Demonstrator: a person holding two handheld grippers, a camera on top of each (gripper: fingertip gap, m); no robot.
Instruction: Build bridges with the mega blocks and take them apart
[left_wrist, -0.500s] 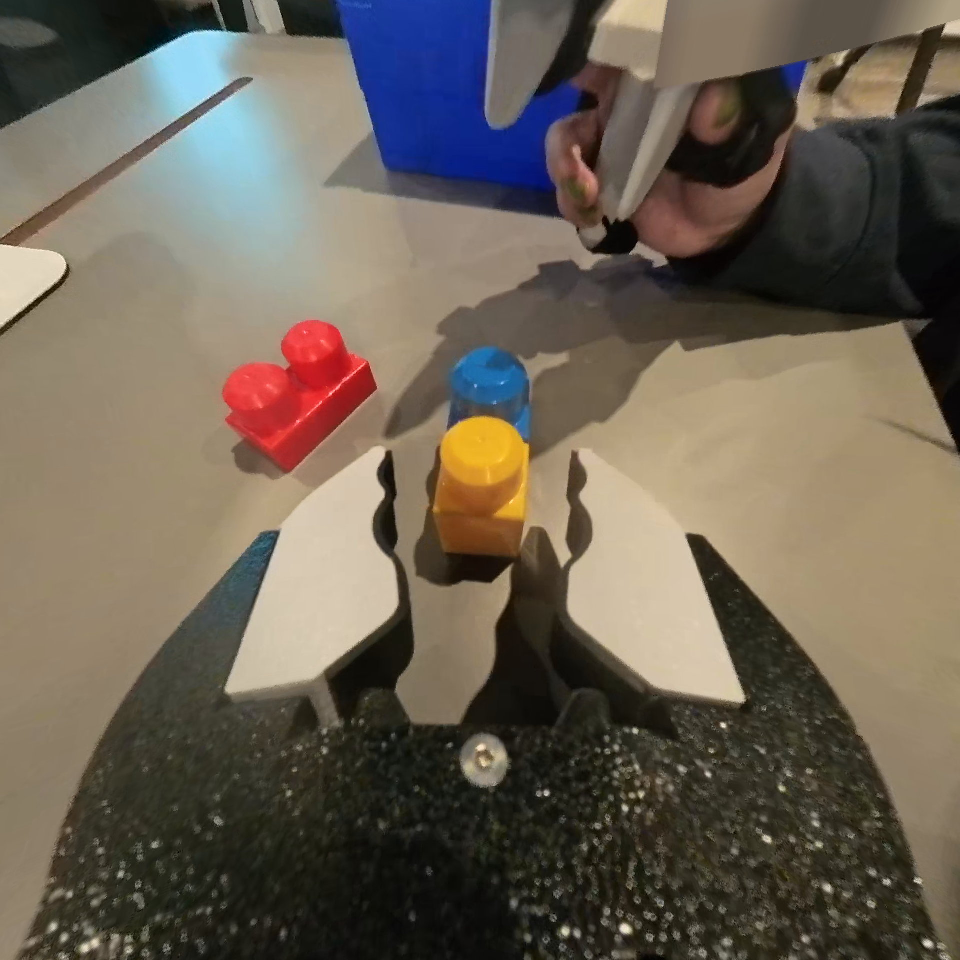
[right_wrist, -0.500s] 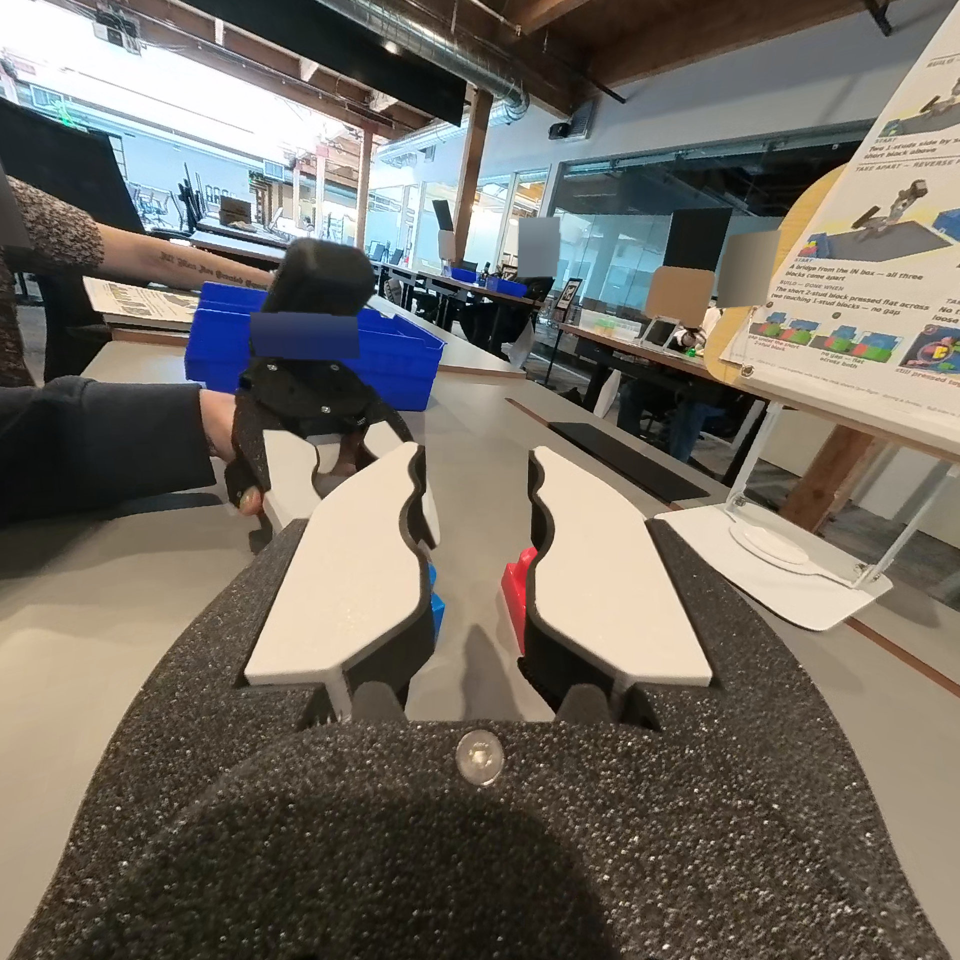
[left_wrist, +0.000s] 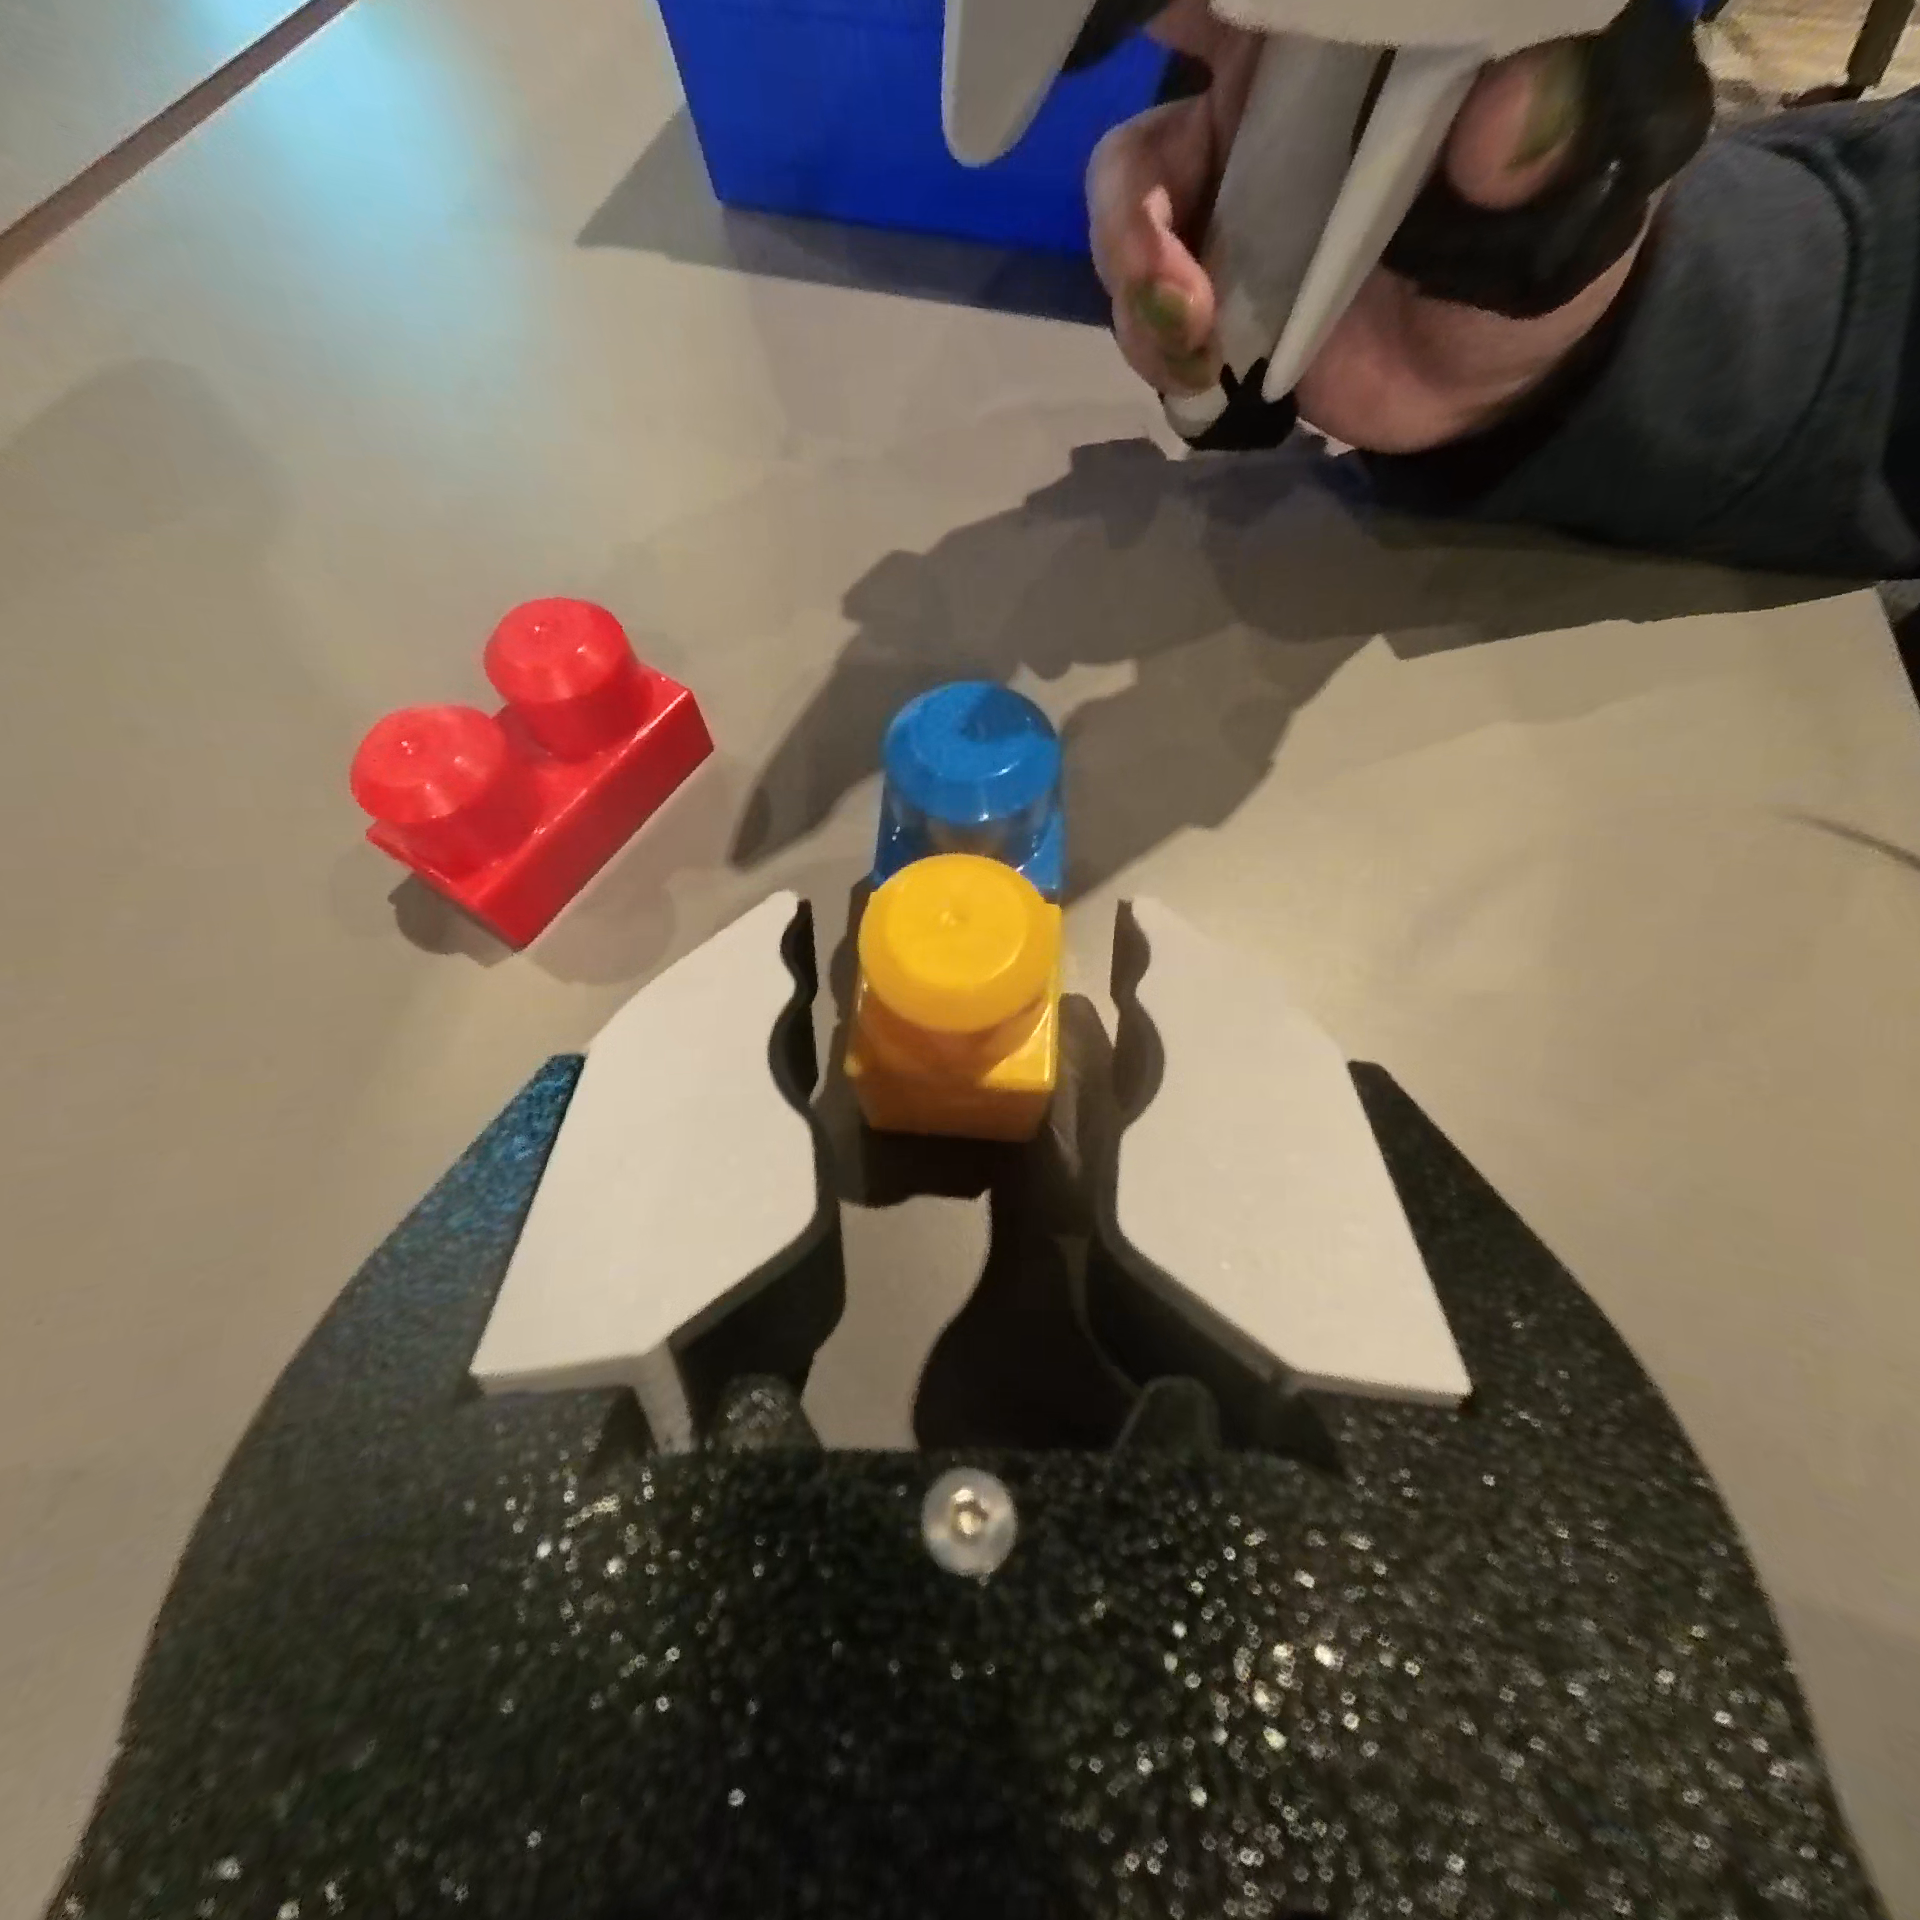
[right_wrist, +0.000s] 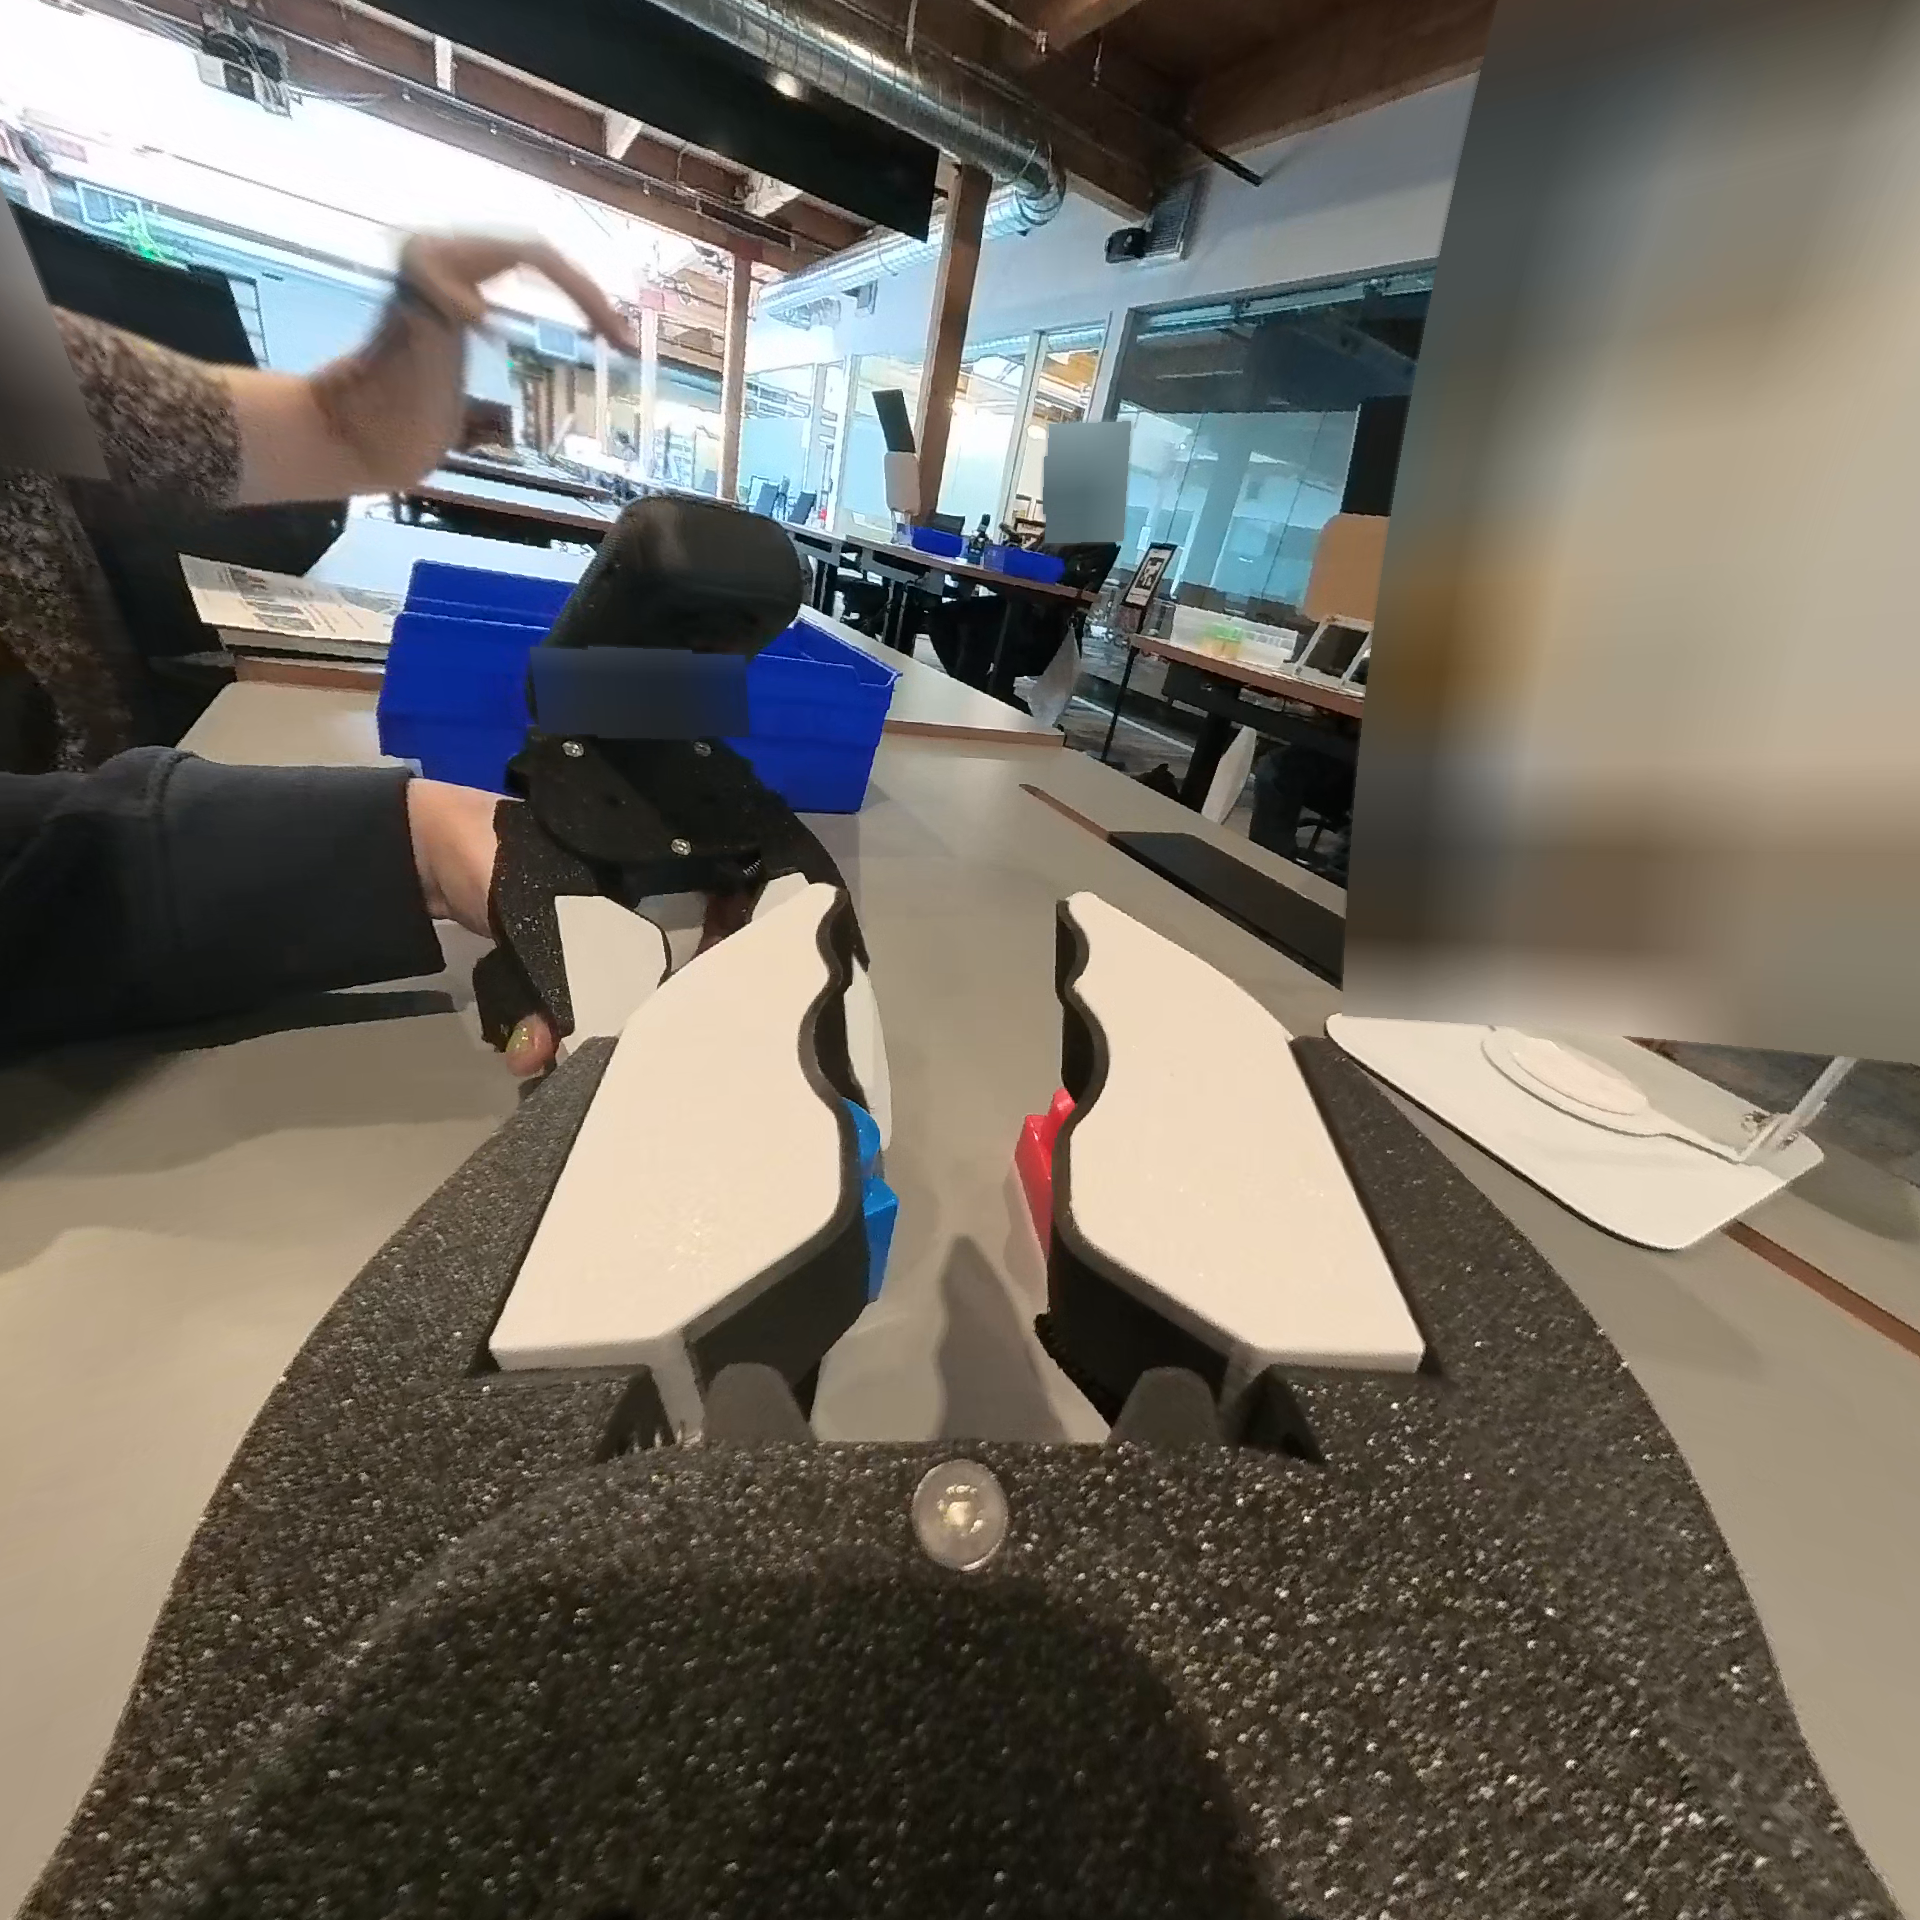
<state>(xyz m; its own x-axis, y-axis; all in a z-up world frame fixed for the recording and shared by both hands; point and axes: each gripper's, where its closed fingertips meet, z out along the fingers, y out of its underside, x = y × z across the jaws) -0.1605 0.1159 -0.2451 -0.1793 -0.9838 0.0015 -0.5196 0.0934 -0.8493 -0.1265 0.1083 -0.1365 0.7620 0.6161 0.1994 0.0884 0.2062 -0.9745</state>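
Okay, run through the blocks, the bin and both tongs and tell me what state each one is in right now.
Yellow block: upright on the table, between open tongs, ungripped.
Blue block: upright, right behind the yellow block.
Red block: lying apart, unattached.
Blue bin: open-topped.
Left tongs: open.
Right tongs: open, empty.

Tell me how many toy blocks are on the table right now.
3: a red two-stud block at left, a blue block in the middle, and a yellow block just before it, between the left gripper's open fingers. Others may be hidden.

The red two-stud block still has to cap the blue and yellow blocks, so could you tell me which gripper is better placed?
Probably right: the right gripper is open and empty, while the left gripper straddles the yellow block.
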